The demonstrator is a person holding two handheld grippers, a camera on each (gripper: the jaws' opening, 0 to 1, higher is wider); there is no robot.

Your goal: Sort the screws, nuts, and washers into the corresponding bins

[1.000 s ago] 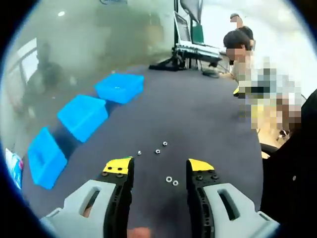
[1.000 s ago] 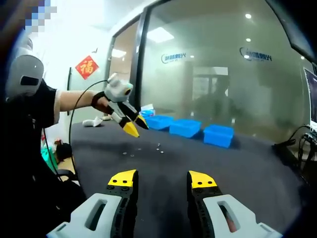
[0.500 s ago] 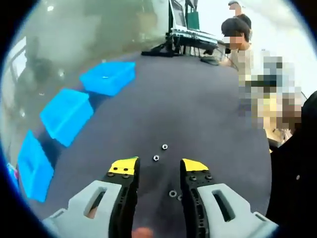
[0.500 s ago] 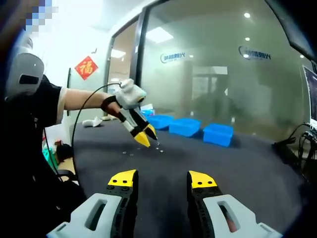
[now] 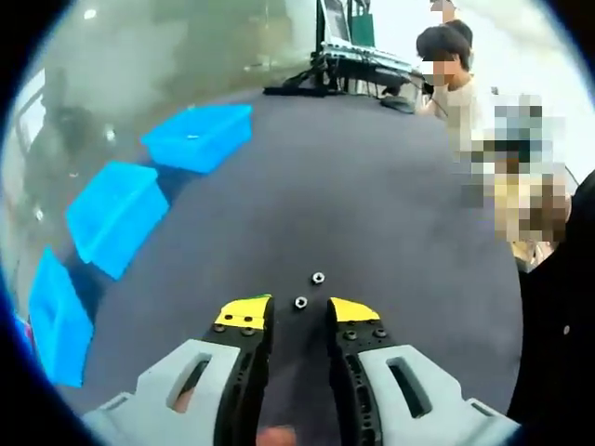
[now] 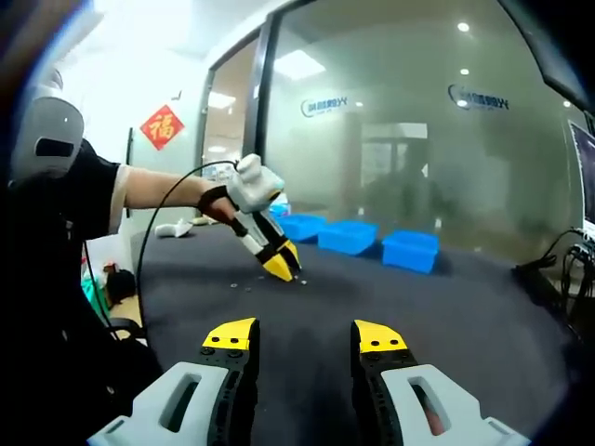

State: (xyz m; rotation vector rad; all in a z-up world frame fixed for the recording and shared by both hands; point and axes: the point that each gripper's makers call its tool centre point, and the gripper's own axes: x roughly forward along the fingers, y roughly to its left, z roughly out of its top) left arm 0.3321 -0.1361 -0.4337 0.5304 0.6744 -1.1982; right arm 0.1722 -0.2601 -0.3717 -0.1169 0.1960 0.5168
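Pretty much at the start of the sorting, as far as I can tell. The three blue bins (image 5: 196, 137) sit in a row along the far left edge of the dark table (image 5: 372, 204), and I can't make out anything in them, though the insides are too small to really check. Loose hardware is out on the cloth: one small nut (image 5: 300, 302) sits right between the tips of the left gripper (image 5: 299, 312), and a second nut (image 5: 318, 277) lies just beyond it. In the right gripper view a few more tiny bits (image 6: 244, 286) are scattered near that spot.

The left gripper is angled down at the table with its yellow tips low over the cloth, jaws narrowed to a small gap around the nut but not closed on it, so nothing is held.

The right gripper (image 6: 304, 336) hangs back on the near side, level and well apart from the pieces, jaws wide apart and empty. The person's arm (image 6: 158, 189) reaches out over the table from the left.
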